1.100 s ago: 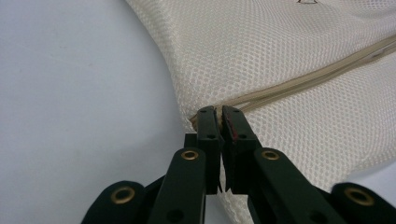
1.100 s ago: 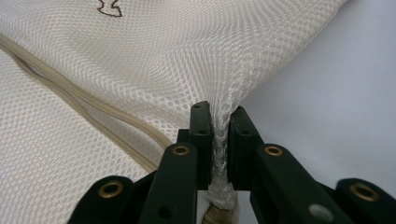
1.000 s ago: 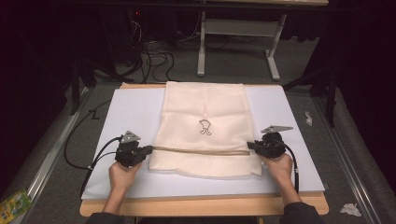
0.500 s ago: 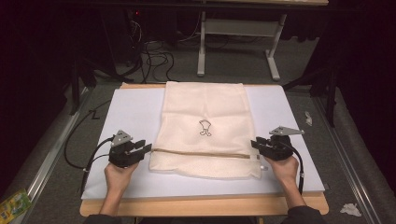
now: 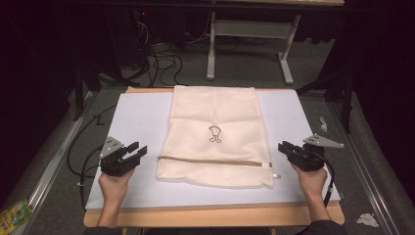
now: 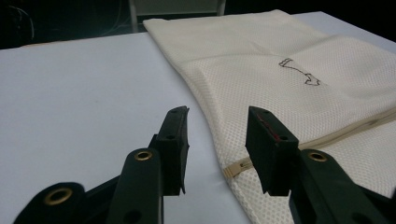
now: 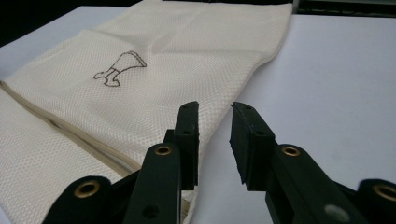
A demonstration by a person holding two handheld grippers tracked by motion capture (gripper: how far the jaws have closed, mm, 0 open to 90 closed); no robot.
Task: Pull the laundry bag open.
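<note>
A cream mesh bag (image 5: 215,112) with a small black drawing (image 5: 214,133) lies flat on the white board (image 5: 137,117). Its zipper (image 5: 215,160) runs across near the front end. My left gripper (image 5: 129,152) hovers to the left of the bag's zipper end, apart from it. Its jaws have just been opening and stand open with nothing between them (image 6: 219,116). My right gripper (image 5: 286,148) sits off the bag's right edge, open too. Its jaws have just been closing a little, on nothing (image 7: 215,109). The bag (image 7: 163,84) lies to the left of them.
The board rests on a wooden table (image 5: 210,215). Black cables (image 5: 83,156) trail over the left side. A white desk frame (image 5: 288,63) stands on the floor behind. A green packet (image 5: 14,215) and crumpled paper (image 5: 367,219) lie on the floor.
Both grippers have drawn away sideways from the bag's zipper ends, the left one to the left, the right one to the right. The left jaws have opened and let go of the bag.
</note>
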